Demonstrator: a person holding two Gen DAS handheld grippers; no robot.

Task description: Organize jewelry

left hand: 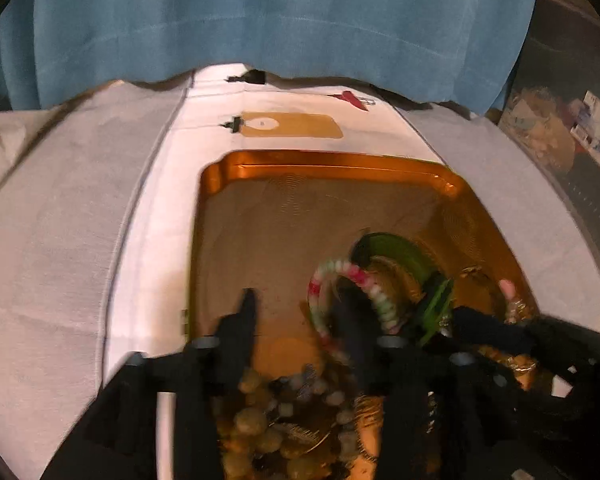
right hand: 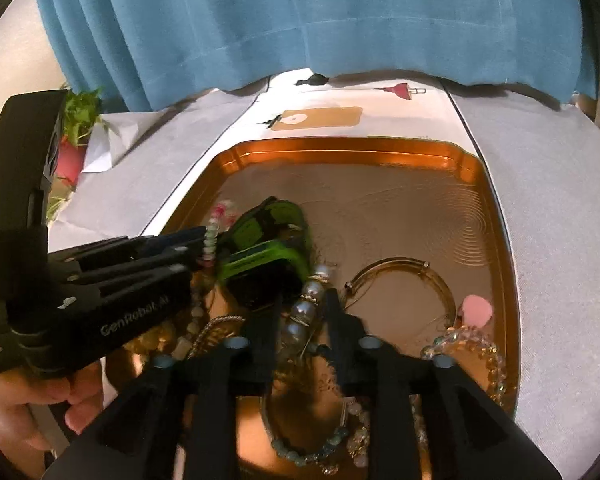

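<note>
The jewelry lies heaped in the near end of a copper-coloured tray (right hand: 496, 208), whose far half is bare metal with ringed ripples. In the heap I see a pearl strand (right hand: 308, 300) running up between my right fingers (right hand: 300, 312), which stand apart on either side of it; I cannot tell whether their pads touch it. Just beyond the pearls sits a green and black bangle stack (right hand: 268, 236), and to its right a thin gold hoop bangle (right hand: 400, 280) lies flat on the tray floor, with a small pink piece (right hand: 478, 310) and a clear beaded bracelet (right hand: 472, 344) near the right wall. A blue-green bead bracelet (right hand: 312, 448) curls at the near edge under my right gripper. My left fingers (left hand: 296, 312) are also spread, with bare tray floor between them, and the right one of the pair rests against a pink, white and green beaded bracelet (left hand: 352, 276) that arches up beside the green stack. Below them lies a chunky olive bead necklace (left hand: 256, 420). In the right view my left gripper comes in from the left side, held by my hand (right hand: 32, 408). The tray sits on a white runner (left hand: 148, 240) over a grey cloth on the counter (left hand: 40, 240); a tan tag (left hand: 292, 125) and a red clip (left hand: 354, 98) lie on the runner past the tray, and a blue curtain (left hand: 284, 20) hangs behind. A potted plant (right hand: 78, 128) stands at the far left.
</note>
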